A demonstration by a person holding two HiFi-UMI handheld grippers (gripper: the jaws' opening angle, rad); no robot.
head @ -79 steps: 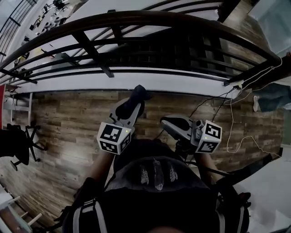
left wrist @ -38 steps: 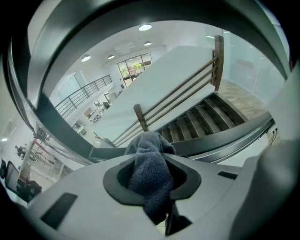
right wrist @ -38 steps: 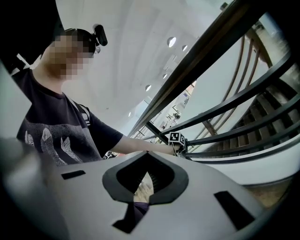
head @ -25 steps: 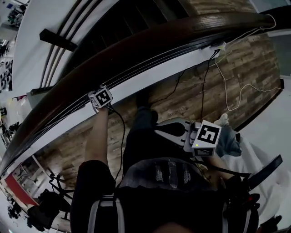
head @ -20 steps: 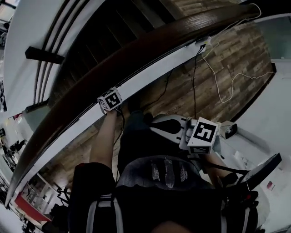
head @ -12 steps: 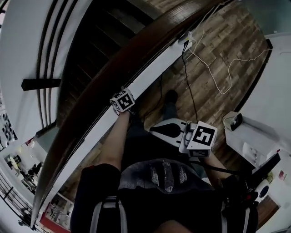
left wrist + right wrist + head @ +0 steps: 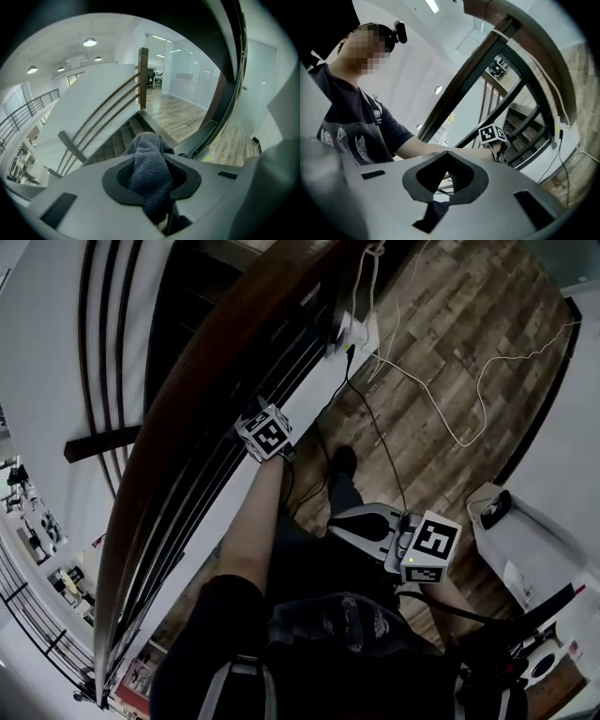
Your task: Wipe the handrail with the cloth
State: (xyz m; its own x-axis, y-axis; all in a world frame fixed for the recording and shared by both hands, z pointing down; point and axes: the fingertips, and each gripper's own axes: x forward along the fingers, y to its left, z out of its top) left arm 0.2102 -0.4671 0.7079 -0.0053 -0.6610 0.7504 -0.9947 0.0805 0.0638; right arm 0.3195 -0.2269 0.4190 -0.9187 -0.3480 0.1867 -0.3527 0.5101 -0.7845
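Note:
A dark brown wooden handrail [image 7: 202, 399] curves from the top right down to the lower left in the head view. My left gripper [image 7: 255, 426] is stretched out to the railing, just below the rail, its marker cube on top. It is shut on a grey-blue knitted cloth [image 7: 149, 168], which bulges up between the jaws in the left gripper view. Whether the cloth touches the rail I cannot tell. My right gripper [image 7: 349, 521] hangs back by my waist, shut and empty, tips meeting [image 7: 445, 153]. It looks toward the left gripper's cube [image 7: 492, 133].
Thin dark bars [image 7: 202, 498] run under the handrail, with stairs [image 7: 117, 140] beyond them. White cables [image 7: 441, 418] and a socket block [image 7: 356, 329] lie on the wooden floor. A white box [image 7: 511, 540] stands at the right.
My left gripper has gone from waist height up to the railing with the cloth and has moved along it. The head view has swung round. The right gripper stays near my waist.

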